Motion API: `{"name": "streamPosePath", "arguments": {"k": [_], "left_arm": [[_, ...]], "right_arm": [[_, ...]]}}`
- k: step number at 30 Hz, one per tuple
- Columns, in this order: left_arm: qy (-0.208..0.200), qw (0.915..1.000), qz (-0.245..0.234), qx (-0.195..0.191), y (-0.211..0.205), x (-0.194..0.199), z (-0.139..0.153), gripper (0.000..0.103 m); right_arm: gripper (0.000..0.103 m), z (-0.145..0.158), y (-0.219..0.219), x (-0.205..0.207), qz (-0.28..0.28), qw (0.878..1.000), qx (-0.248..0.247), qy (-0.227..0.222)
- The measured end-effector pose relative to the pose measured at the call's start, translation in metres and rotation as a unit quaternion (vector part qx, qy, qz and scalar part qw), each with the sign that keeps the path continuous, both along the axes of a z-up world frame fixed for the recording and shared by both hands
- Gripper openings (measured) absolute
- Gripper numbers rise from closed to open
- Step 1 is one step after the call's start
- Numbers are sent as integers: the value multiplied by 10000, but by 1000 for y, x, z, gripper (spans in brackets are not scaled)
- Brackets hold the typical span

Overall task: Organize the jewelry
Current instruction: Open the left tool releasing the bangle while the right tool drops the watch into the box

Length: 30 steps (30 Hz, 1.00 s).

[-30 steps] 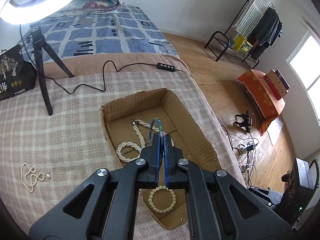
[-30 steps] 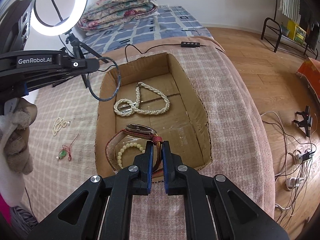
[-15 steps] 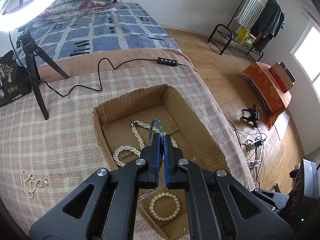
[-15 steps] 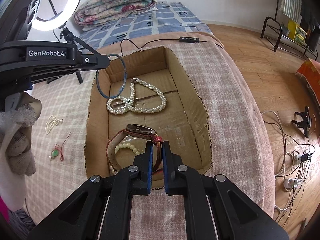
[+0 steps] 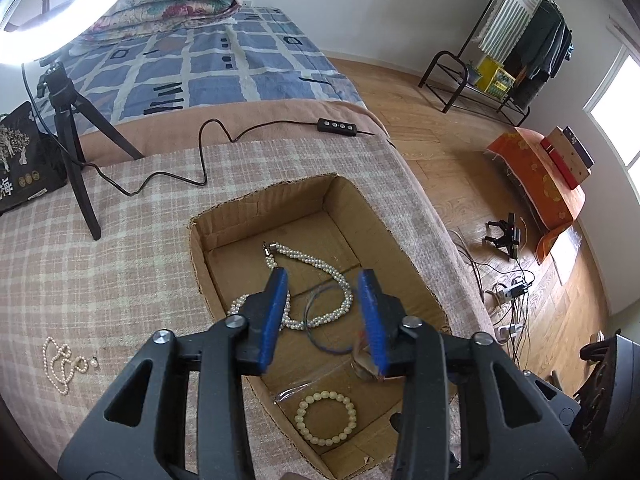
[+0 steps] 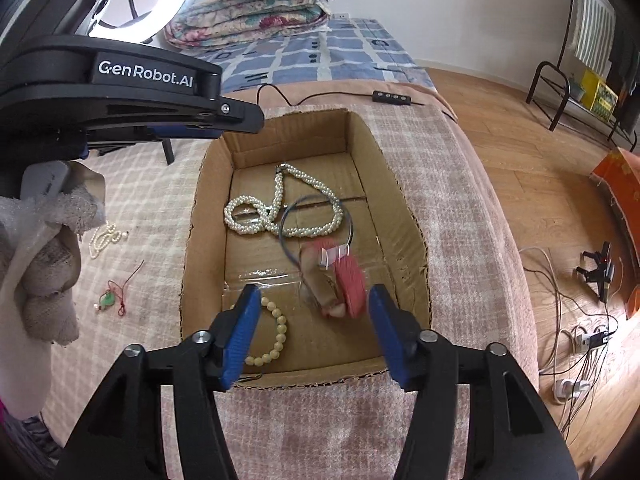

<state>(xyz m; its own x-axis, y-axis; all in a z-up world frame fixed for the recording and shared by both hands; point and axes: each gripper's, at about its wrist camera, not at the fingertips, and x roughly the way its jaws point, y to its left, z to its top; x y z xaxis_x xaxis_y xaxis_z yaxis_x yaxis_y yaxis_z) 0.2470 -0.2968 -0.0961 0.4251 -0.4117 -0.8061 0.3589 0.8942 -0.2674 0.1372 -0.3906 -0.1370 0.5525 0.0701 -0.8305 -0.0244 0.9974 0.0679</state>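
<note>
The left gripper [image 6: 240, 120] says "GenRobot.AI" in white letters. Both it and the right gripper [image 6: 308, 332] have their jaws spread wide, holding nothing. The cardboard box [image 6: 404, 216] holds a pearl necklace [image 6: 276, 212], a thin blue ring [image 5: 320, 320], a bead bracelet [image 5: 326, 418] and a blurry red-strapped watch [image 6: 340, 280].

Cardboard box [image 6: 404, 216], open top, mid-frame in right wrist view. Inside it: thick pearl necklace [image 6: 280, 208] looped at the far end; thin blue bangle [image 6: 286, 236] lying flat, overlapping the necklace; watch with red strap [image 6: 344, 280], motion-blurred, centre-right of the box floor; cream bead bracelet [image 6: 276, 336] flat at the near left corner. Outside the box, left of frame on the checked blanket: small pearl strand [image 6: 105, 236] in a heap, green pendant on red cord [image 6: 114, 294] nearer the camera.
</note>
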Motion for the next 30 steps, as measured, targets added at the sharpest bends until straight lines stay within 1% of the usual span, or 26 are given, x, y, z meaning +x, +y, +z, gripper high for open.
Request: {"name": "streamPosePath", "arguments": {"k": [7, 9, 10, 20, 24, 28, 30], "left_arm": [[-2, 10000, 2, 81, 3, -4, 4, 38], [-18, 9999, 26, 105, 5, -6, 7, 45], [-32, 9999, 34, 100, 7, -7, 8, 46], [-132, 9996, 179, 187, 32, -17, 23, 46], [-155, 9995, 207, 165, 45, -23, 30, 46], [-247, 9993, 190, 183, 64, -32, 40, 46], [-365, 9988, 164, 269, 74, -36, 47, 46]], "right_arm": [[59, 0, 1, -1, -62, 10000, -73, 19], [59, 1, 1, -2, -74, 10000, -63, 4], [59, 2, 1, -2, -81, 9999, -60, -10], [61, 11, 7, -7, -84, 9999, -36, -125], [61, 16, 13, -10, -71, 9998, -49, -174], [61, 22, 20, -13, -31, 9997, -30, -250], [61, 25, 26, -15, 30, 9996, -35, -274]]}}
